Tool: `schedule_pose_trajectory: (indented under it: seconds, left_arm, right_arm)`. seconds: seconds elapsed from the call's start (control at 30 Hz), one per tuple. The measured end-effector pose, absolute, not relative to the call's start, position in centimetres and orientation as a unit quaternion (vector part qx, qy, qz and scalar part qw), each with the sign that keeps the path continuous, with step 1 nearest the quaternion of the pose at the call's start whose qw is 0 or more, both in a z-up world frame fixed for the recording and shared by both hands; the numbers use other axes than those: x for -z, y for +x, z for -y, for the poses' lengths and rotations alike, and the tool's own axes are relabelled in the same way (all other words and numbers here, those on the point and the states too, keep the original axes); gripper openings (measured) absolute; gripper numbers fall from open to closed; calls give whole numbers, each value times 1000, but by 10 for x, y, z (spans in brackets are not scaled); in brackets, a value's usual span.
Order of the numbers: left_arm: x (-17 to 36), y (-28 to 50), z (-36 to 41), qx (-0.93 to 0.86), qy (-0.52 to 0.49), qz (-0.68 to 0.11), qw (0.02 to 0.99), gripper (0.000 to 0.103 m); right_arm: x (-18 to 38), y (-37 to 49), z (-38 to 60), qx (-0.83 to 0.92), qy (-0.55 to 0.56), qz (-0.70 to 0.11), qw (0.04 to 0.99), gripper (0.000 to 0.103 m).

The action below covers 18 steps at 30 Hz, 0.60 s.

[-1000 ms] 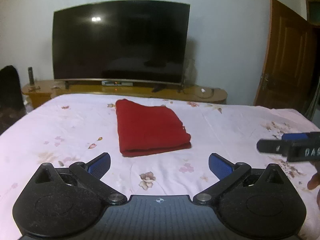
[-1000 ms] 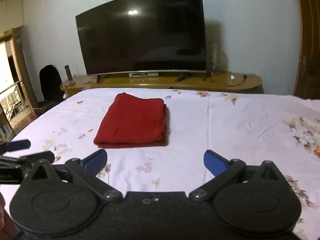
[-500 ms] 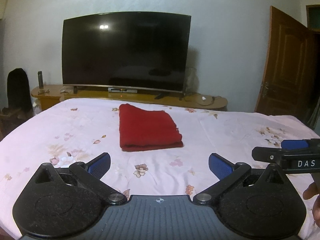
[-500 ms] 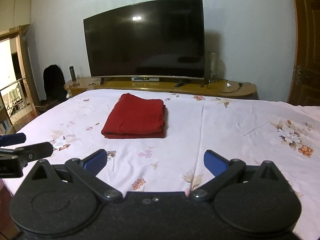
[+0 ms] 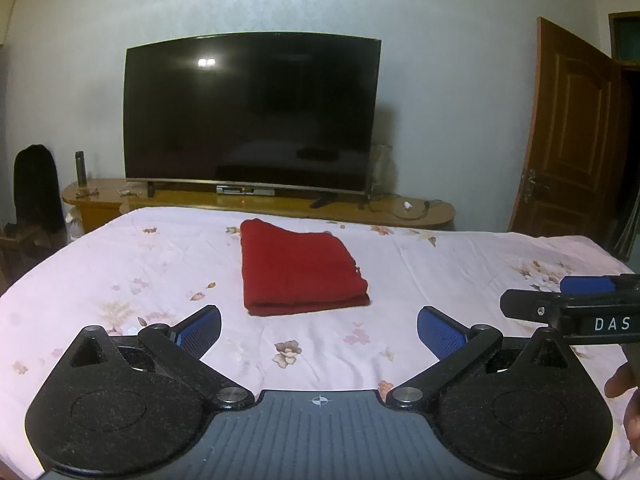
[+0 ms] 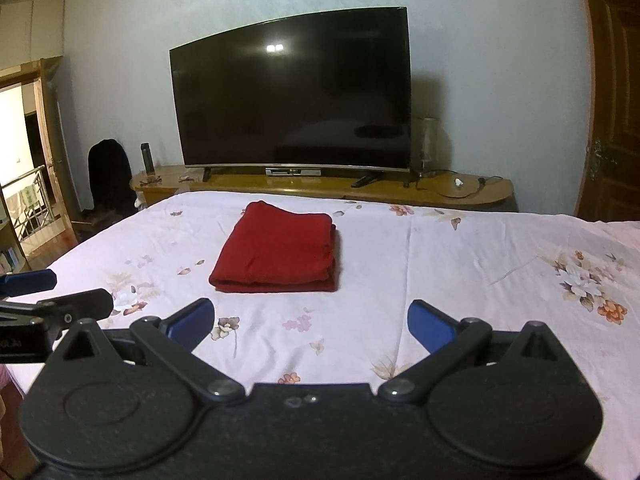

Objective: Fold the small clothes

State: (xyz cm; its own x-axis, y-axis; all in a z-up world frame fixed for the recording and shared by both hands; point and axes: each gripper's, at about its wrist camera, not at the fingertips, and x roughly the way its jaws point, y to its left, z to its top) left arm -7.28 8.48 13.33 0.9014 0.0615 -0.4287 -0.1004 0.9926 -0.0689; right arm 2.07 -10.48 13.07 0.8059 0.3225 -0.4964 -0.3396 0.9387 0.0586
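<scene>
A red garment, folded into a neat rectangle, lies flat on the pink floral bedsheet toward the far side of the bed. It also shows in the right wrist view. My left gripper is open and empty, well back from the garment above the near part of the bed. My right gripper is open and empty too, level with the left one. Each gripper shows side-on in the other's view: the right one, the left one.
A large dark TV stands on a low wooden cabinet past the bed's far edge. A brown door is at the right. A dark chair and a doorway with railing are at the left.
Both grippers have pulled back from the folded garment and tilted up. The garment looks smaller and farther away, and more wall shows above the TV. The garment itself has not moved.
</scene>
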Motion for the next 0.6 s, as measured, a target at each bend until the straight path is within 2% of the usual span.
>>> schedule_pose_trajectory:
  seconds: [0.6]
  left_arm:
    - [-132,-73,-87,-40,-48,-216,974,103]
  right_arm:
    - [-132,20,98,-178,-17,-255,950,102]
